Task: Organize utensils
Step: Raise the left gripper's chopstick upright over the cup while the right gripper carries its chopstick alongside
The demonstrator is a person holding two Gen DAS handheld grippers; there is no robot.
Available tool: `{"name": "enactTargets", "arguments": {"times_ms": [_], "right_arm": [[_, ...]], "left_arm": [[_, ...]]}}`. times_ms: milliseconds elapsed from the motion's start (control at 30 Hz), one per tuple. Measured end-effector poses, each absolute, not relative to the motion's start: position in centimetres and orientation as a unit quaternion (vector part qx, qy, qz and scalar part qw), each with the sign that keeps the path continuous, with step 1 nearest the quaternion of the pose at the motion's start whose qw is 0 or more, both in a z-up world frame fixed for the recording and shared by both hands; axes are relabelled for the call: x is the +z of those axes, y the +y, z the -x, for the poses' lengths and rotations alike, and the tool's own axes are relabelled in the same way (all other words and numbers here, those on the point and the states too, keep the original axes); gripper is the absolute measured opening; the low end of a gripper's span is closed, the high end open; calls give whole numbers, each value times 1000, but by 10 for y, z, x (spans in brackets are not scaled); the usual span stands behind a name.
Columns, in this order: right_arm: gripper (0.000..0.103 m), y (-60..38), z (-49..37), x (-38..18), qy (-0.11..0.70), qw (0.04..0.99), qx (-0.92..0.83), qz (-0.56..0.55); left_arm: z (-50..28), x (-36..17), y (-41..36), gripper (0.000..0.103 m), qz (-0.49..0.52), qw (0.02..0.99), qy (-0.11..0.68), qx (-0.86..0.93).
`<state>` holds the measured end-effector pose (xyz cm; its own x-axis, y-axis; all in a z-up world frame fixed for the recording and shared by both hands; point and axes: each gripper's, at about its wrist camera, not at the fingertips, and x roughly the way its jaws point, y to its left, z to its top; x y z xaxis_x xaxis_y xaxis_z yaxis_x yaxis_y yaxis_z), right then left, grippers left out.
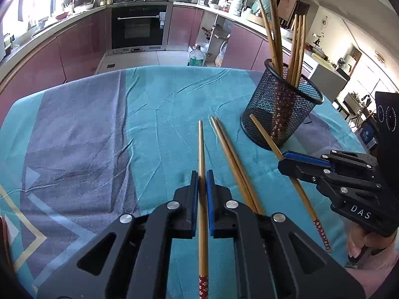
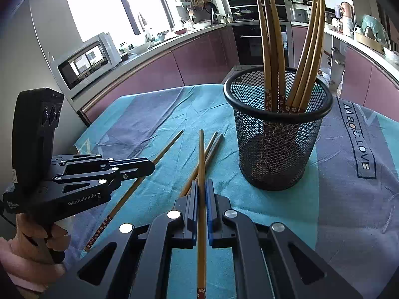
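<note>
A black mesh cup holding several wooden chopsticks stands on the teal cloth; it also shows in the right wrist view. My left gripper is shut on a wooden chopstick that points forward between its blue pads. My right gripper is shut on another chopstick, just left of the cup. In the left wrist view the right gripper holds its chopstick in front of the cup. Two loose chopsticks lie on the cloth between the grippers.
The teal and grey cloth covers a round table whose far edge drops to the kitchen floor. Purple cabinets and an oven stand behind. A microwave sits at the left.
</note>
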<state>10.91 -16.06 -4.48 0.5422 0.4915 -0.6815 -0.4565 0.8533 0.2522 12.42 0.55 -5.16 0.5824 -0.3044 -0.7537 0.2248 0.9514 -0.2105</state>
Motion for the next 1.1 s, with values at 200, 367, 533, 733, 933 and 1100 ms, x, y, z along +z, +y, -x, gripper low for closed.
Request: {"name": "enactTargets", "arguments": {"times_ms": [200, 367, 533, 733, 933, 1100], "right_arm": [[5, -177, -98, -22, 367, 885, 283, -50], [5, -193, -91, -1, 337, 895, 285, -67], [5, -203, -87, 16, 313, 901, 289, -78], [5, -206, -85, 27, 294, 905, 294, -85], [5, -210, -84, 41, 276, 911, 294, -84], [5, -217, -88, 55, 258, 917, 292, -84]], "left_arm": [[-111, -22, 11, 7, 77, 889, 407, -193], [-103, 4, 13, 7, 95, 893, 378, -224], [-94, 26, 13, 7, 100, 899, 352, -241], [-92, 44, 19, 7, 120, 901, 335, -249], [-91, 64, 17, 7, 128, 905, 312, -261], [-97, 79, 11, 7, 126, 908, 297, -268]]}}
